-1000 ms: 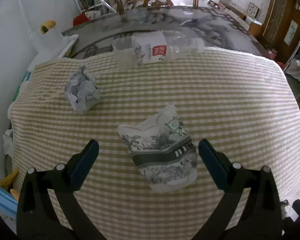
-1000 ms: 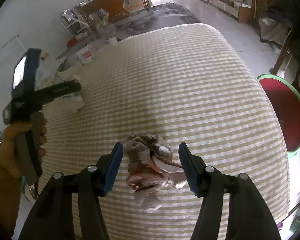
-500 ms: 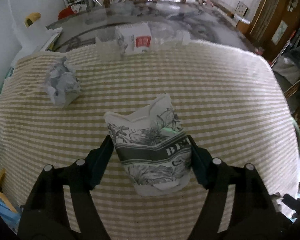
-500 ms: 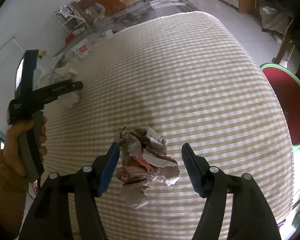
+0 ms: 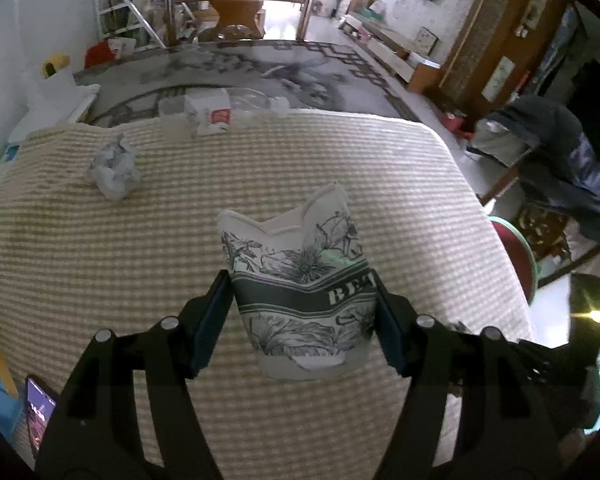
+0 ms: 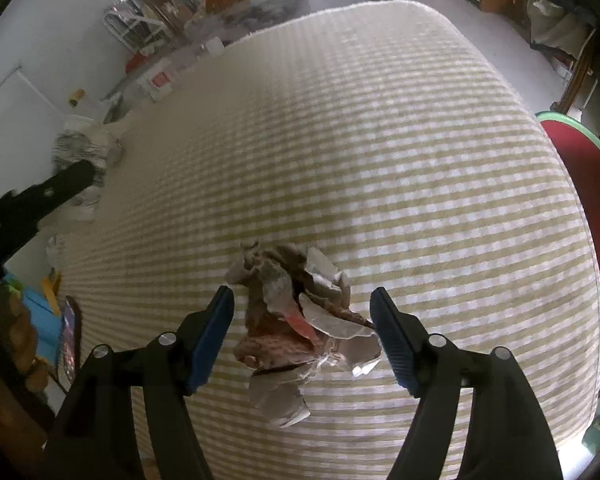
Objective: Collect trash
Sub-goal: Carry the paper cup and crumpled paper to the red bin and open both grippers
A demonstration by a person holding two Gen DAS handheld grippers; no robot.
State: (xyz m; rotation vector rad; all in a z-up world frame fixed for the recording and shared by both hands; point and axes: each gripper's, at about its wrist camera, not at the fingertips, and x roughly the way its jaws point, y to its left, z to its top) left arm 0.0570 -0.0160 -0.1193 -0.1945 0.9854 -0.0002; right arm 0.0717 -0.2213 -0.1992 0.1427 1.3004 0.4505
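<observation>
Under both your grippers spreads the checked cloth [image 5: 260, 168], its near edge hidden behind the black arms. Between the fingers of your left gripper [image 5: 304, 312] stands the crushed cup [image 5: 300, 288]: upright, long axis vertical, torn mouth pointing up and away from you. The jaws have just been closing and both pads press its sides, so you have it. Its printed word is cut off by the right pad.

Ahead and left of that gripper lies a grey paper ball [image 5: 114, 170]; farther ahead, a carton [image 5: 210, 114] beside something clear I can't make out.

Your right gripper [image 6: 302, 334] has just been opening; the jaws stand apart around the wad [image 6: 300, 324] on the cloth, neither pad touching. Its shape shows no clear axis.
</observation>
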